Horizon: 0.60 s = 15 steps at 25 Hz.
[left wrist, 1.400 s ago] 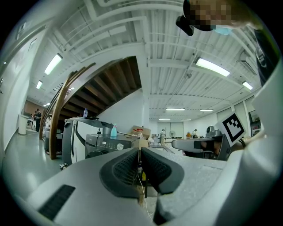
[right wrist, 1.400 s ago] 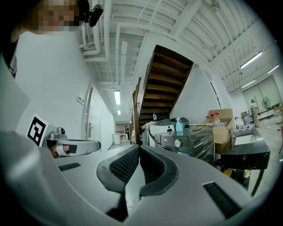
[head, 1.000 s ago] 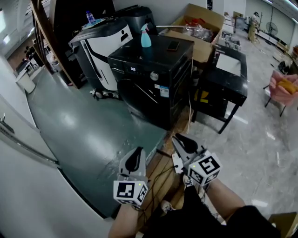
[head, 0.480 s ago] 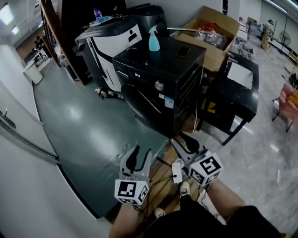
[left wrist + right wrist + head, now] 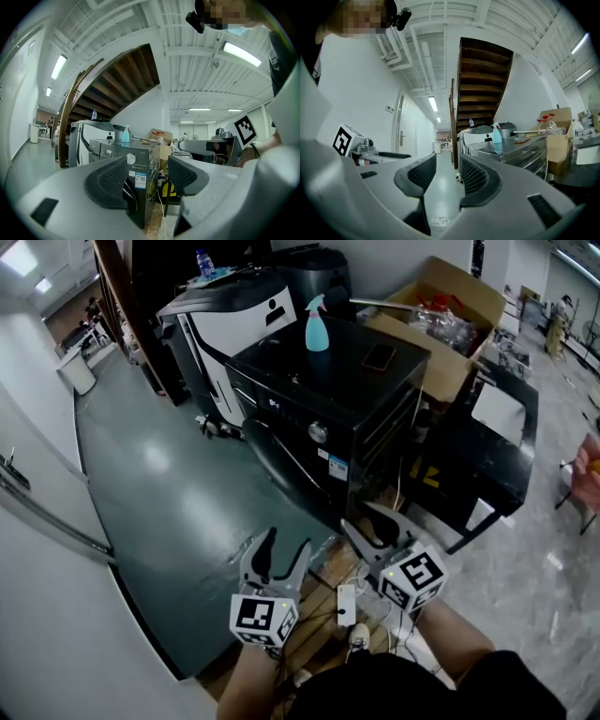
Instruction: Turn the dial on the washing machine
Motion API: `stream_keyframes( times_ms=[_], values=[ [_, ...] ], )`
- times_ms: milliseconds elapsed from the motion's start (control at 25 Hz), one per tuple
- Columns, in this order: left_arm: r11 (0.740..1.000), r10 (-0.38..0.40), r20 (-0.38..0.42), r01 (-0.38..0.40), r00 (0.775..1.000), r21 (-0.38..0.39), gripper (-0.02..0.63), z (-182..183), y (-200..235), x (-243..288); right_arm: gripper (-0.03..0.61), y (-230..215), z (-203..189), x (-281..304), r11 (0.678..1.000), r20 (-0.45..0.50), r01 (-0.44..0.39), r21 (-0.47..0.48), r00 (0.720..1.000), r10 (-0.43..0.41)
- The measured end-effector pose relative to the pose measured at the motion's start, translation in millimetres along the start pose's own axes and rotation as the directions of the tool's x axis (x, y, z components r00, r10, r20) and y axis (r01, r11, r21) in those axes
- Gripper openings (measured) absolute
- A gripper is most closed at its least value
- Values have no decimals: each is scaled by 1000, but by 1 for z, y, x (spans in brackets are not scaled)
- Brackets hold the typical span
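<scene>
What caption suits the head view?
Left gripper and right gripper, empty jaws just opened, short of the washing machine with its dial; spray bottle on top.

Lit digits, seemingly 058, on the washing machine panel, sticker under the dial too small to read, square coded markers on left gripper and right gripper.

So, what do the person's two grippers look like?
The left gripper and right gripper are light grey, with dark textured pads inside curved jaws that have just been opening, empty. Each carries a white cube with black square markers. The person wears black clothing.
</scene>
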<state>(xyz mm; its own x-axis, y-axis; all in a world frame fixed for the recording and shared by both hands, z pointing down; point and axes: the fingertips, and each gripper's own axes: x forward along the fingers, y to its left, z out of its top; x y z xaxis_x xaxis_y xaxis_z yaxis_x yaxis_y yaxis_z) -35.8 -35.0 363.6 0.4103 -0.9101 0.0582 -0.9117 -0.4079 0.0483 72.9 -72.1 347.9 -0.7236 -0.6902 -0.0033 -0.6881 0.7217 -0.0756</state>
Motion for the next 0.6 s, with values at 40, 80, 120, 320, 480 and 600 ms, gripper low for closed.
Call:
stream_keyframes(
  times_ms=[40,80,120,320,480,600],
  values=[
    [1000,2,-1,-2,1000,-4,258,0,-1,7,160,-7,1,2,1000,-2,-6,-1,1000,6],
    [1000,6,-2,-6,1000,-10,260,1,-2,14,158,-14,1,4,1000,-4,-12,0,1000,12],
    [1000,11,-4,-12,1000,-15,264,1,-3,21,158,-20,2,5,1000,-6,-18,1,1000,18],
    [999,24,-20,-25,1000,-41,270,-2,-8,47,158,-45,2,10,999,-11,-45,12,999,45],
    [999,26,-26,-27,999,-47,275,-2,-12,60,158,-57,3,10,998,-8,-64,17,998,64],
    [998,16,-34,-19,999,-65,275,-3,-16,65,156,-62,1,9,998,-8,-64,29,998,64]
  ],
)
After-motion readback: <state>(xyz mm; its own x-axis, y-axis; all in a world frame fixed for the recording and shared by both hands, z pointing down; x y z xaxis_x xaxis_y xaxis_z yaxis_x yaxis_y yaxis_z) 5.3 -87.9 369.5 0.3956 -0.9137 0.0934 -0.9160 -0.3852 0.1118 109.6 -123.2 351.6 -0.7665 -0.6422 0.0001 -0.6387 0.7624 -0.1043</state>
